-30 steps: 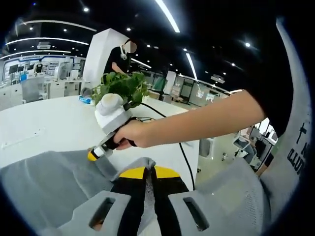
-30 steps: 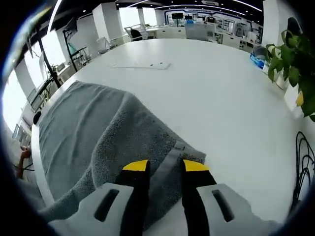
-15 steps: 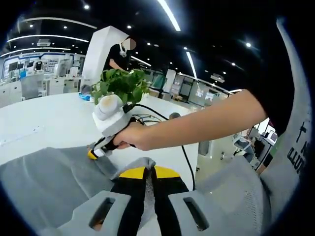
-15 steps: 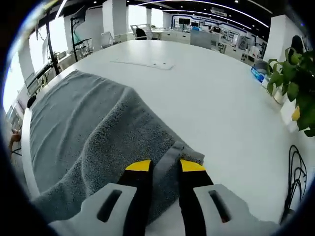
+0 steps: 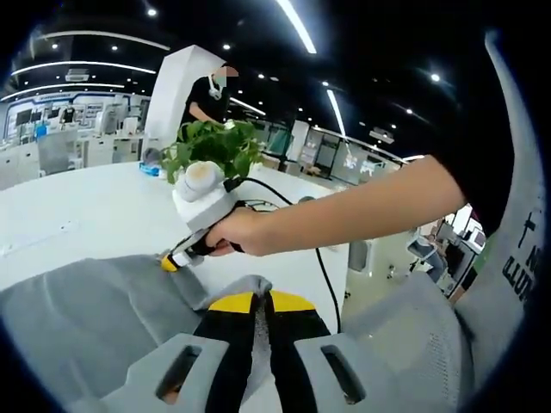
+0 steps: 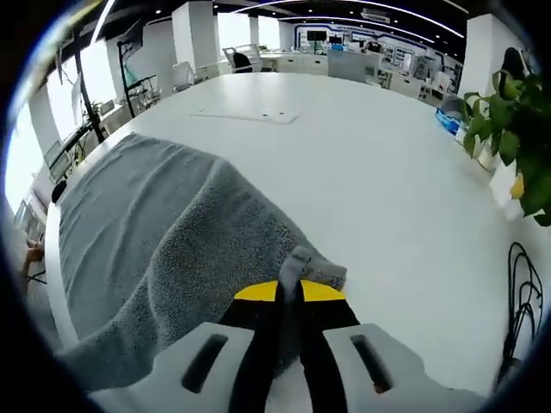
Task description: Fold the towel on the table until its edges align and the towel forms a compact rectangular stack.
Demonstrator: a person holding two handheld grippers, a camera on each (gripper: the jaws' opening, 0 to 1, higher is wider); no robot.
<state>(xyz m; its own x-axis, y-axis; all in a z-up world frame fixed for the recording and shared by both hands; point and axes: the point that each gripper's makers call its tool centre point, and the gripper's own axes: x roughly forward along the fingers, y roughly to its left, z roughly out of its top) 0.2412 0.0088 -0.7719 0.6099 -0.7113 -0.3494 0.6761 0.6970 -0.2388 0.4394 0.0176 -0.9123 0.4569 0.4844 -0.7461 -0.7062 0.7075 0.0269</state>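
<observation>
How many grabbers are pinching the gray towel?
2. The left gripper is shut on a towel corner near the table edge, and the right gripper is shut on another corner farther along that edge.

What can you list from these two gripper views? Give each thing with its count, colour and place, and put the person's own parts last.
towel: one, grey, spread on the table, its near corners pinched by both grippers.
table: one, white, under the towel.
potted plant: one, green leaves, at the table's far edge.
cable: black, lying on the table near the plant.
flat plate: one, white, on the table beyond the towel.
blue object: one, beside the plant; too small to name.
bystander: one, dark top, behind the plant.
left gripper: fingers shut on a towel corner.
right gripper: fingers shut on a towel corner.
hand: holds the right gripper's handle.
</observation>
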